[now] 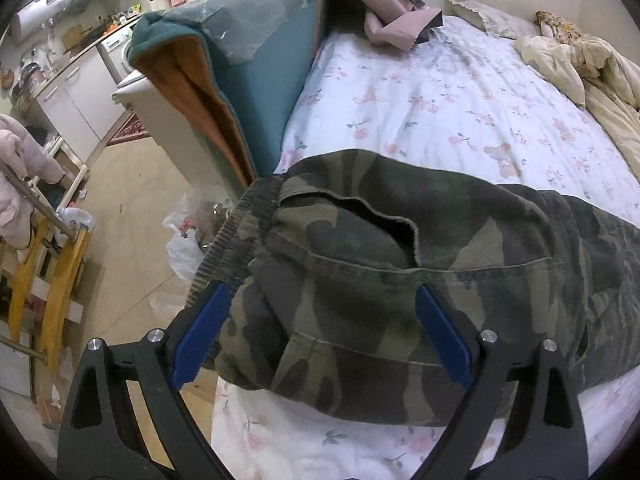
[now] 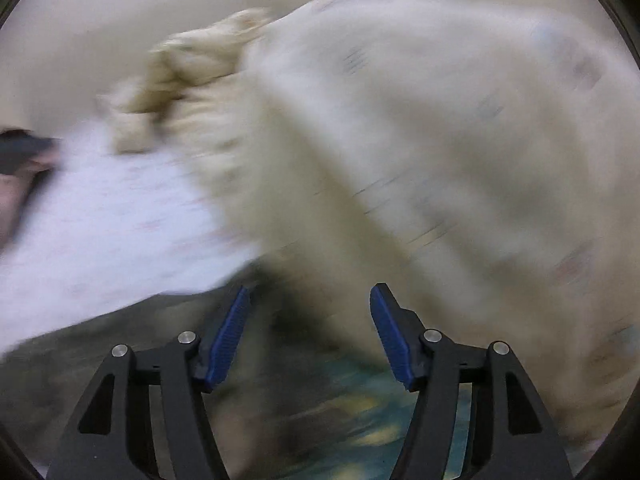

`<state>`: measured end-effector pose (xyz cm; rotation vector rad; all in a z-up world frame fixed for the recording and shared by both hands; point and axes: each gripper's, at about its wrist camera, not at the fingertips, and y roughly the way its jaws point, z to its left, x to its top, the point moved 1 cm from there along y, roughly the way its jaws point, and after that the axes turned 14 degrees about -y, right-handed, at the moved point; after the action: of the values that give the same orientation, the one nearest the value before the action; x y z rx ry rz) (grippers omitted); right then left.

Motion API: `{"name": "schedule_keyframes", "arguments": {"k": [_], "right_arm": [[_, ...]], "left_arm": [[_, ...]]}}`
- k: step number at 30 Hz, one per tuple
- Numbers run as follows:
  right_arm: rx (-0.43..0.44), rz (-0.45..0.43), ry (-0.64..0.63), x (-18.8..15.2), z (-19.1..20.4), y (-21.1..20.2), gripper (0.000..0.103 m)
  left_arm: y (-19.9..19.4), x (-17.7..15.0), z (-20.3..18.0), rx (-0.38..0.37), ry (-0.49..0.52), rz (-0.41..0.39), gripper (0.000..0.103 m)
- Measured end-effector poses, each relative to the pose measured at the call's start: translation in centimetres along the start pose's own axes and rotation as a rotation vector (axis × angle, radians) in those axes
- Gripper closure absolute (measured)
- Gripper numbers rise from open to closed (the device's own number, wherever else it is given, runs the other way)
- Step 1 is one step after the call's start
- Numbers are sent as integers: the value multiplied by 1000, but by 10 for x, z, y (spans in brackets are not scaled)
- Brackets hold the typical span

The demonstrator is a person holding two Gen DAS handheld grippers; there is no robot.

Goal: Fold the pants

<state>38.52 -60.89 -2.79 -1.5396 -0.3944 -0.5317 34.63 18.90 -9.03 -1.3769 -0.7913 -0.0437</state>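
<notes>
Here, camouflage pants (image 1: pixel 400 280) lay spread on the bed (image 1: pixel 440 92) over a white floral sheet, elastic waistband toward the bed's left edge, legs running off to the right; left tool (image 1: pixel 324 300) spread wide, blue pads (image 1: pixel 208 332) straddling the bunched waist end, cloth between them but not pinched; a folded teal and orange blanket (image 1: pixel 224 80) stood just beyond the waistband at the bedside; pink cloth (image 1: pixel 380 4) draped behind it; cream quilt (image 1: pixel 580 64) heaped at the far right of the bed. Right view badly smeared; right tool (image 2: pixel 310 304) parted, nothing between its pads; dark cloth beneath it, likely the pants, could not tell for certain; pale quilt filling the frame beyond.
</notes>
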Motion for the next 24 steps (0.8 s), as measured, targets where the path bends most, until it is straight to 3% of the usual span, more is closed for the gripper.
{"name": "schedule_keyframes", "arguments": {"k": [2,4,6,7,8,10,12,13,15,16,17,20,24], "right_arm": [[26,93,-73,-13,21,19,30],[-115,185,-216,-28,45,39,30],[-139,221,-269,-38,54,48,32],[-88,220,-269,-43,56,49,51],[-77,230,-272,-46,55,50,98],[-93,201,-266,-42,45,42,98],[-187,143,-207,-32,24,27,98],[-248,122,-69,-26,-10,20,98],[-246,124,102,-31,-45,15,85],[-325,140,126,-33,-57,12,82],[-345,134,131,-36,-65,7,79],[-272,83,177,-47,-74,-5,79],[-87,-28,215,-62,-45,-24,79]], "left_arm": [[1,0,2,8,-6,0,11],[2,-3,3,13,-8,5,11],[1,-6,0,20,13,10,11],[0,-7,-1,24,26,7,11],[-1,-8,-1,24,33,3,11],[-6,-8,-1,16,46,-10,11],[-7,-8,1,19,49,-18,11],[-6,-8,3,25,46,-18,11],[-3,-8,8,35,30,-8,11],[0,-8,11,37,18,0,11],[3,-9,15,41,7,7,11],[9,-13,22,44,-14,21,11],[23,-20,34,45,-89,60,11]]}}
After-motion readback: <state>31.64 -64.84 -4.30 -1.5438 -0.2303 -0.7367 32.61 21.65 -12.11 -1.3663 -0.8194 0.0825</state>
